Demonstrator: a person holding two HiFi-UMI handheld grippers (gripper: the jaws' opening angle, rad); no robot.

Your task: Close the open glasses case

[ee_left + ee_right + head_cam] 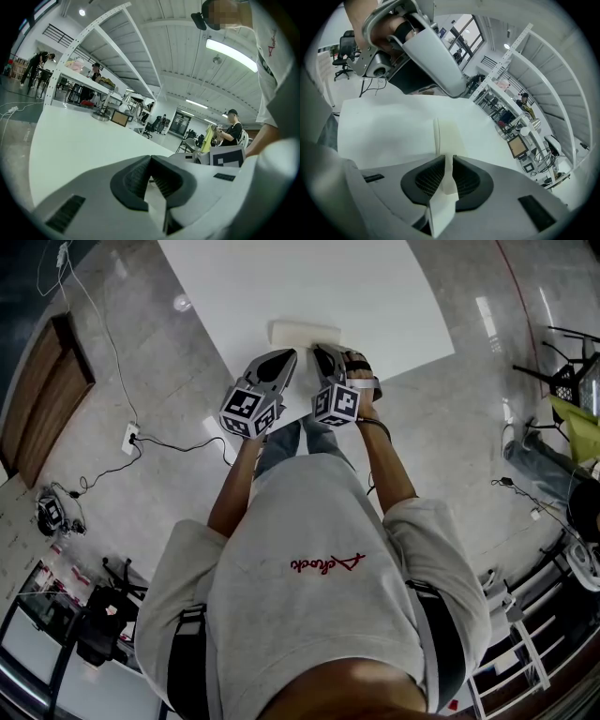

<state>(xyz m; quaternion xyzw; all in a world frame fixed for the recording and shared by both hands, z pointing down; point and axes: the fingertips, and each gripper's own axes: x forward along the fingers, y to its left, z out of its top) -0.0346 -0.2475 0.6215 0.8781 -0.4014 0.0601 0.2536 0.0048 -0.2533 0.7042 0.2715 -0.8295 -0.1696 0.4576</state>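
Cream glasses case (305, 332) sits at the near edge of the table (394, 296). Right gripper (446, 161) is clamped on the lid flap (443, 133). Left gripper (151, 161) jaws are narrow, tips nearly meeting, nothing evident btwn them. Step in hand: closing, approx. mid-way. Next move – swing flap down onto base w/o letting the case slide.

The counter (375, 306) is a broad, plain white slab with a matte top. From above it sits at an angle over the glossy grey floor (469, 381). A pale cream case (305, 333) lies on it, close to the near edge and about midway along that edge. Seen low across the top, the case rests on the white surface, and a thin flap (436, 136) stands on edge along one side.
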